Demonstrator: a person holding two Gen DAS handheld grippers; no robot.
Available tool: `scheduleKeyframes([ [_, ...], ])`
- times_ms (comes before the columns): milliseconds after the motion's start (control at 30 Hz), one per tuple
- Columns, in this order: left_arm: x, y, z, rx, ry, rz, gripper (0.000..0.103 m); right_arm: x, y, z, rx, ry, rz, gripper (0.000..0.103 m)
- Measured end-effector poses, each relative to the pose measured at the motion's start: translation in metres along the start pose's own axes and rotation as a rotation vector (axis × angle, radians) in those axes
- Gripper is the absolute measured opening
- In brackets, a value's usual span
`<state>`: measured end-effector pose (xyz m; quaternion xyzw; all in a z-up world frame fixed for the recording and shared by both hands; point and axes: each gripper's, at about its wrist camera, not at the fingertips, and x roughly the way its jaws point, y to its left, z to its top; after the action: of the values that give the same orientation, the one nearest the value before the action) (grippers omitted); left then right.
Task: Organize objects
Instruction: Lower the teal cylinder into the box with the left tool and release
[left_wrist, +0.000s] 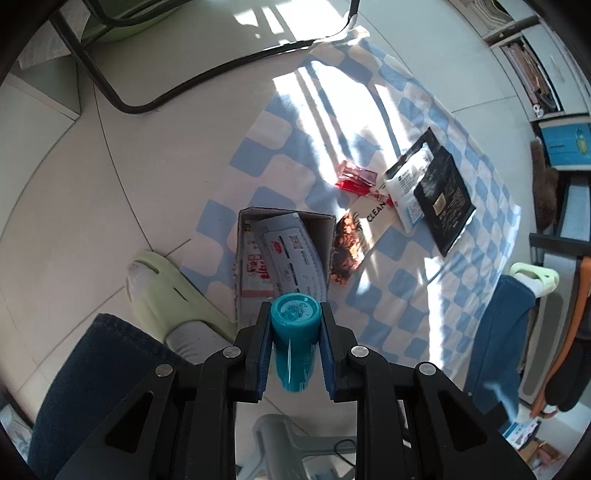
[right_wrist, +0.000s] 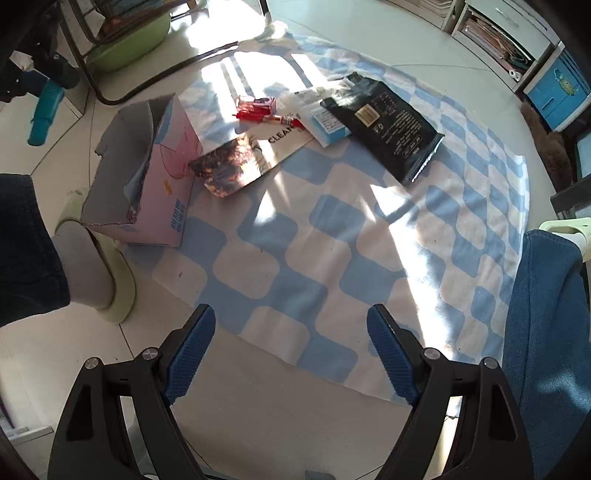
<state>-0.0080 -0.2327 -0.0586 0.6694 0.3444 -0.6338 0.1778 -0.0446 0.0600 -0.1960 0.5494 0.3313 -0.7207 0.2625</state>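
Note:
My left gripper (left_wrist: 295, 314) is shut on a teal bottle (left_wrist: 295, 343) and holds it above the near end of an open cardboard box (left_wrist: 245, 258) that holds a white packet (left_wrist: 291, 251). The box (right_wrist: 147, 173), pink on its side, stands at the left edge of a blue-and-white checked cloth (right_wrist: 314, 240). The teal bottle also shows in the right wrist view (right_wrist: 44, 110), up at the far left. On the cloth lie a black pouch (right_wrist: 388, 125), a white packet (right_wrist: 317, 114), a flat card (right_wrist: 251, 151) and small red items (right_wrist: 258, 107). My right gripper (right_wrist: 291, 332) is open and empty above the cloth's near edge.
The person's feet in pale green slippers (right_wrist: 110, 280) stand left of the box; a jeans leg (right_wrist: 546, 332) is at the right. A black chair frame (left_wrist: 166, 92) and a green basin (right_wrist: 129, 40) stand at the back. Shelves (right_wrist: 509, 44) line the right.

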Motion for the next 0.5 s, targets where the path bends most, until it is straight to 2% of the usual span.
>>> scheduleKeyframes([
  [67,0.003,0.004,0.004,-0.034,0.009,-0.012,0.025,-0.005,-0.001,0.001,-0.002,-0.006,-0.006,0.086],
  [100,0.004,0.003,0.006,-0.033,0.007,0.005,0.039,-0.005,0.000,0.001,0.000,-0.009,0.000,0.087],
  [167,0.004,-0.004,0.009,-0.006,-0.009,0.059,0.056,-0.006,-0.003,-0.001,0.015,0.004,0.014,0.088],
  [267,-0.005,-0.021,0.008,0.034,-0.044,0.092,0.057,0.004,-0.019,-0.004,0.087,0.049,0.031,0.091],
  [400,-0.017,-0.045,0.000,0.118,-0.076,0.080,0.061,0.031,-0.048,-0.007,0.255,0.199,0.106,0.091],
  [500,-0.025,-0.065,-0.005,0.182,-0.103,0.118,0.066,0.042,-0.069,-0.012,0.379,0.236,0.145,0.091],
])
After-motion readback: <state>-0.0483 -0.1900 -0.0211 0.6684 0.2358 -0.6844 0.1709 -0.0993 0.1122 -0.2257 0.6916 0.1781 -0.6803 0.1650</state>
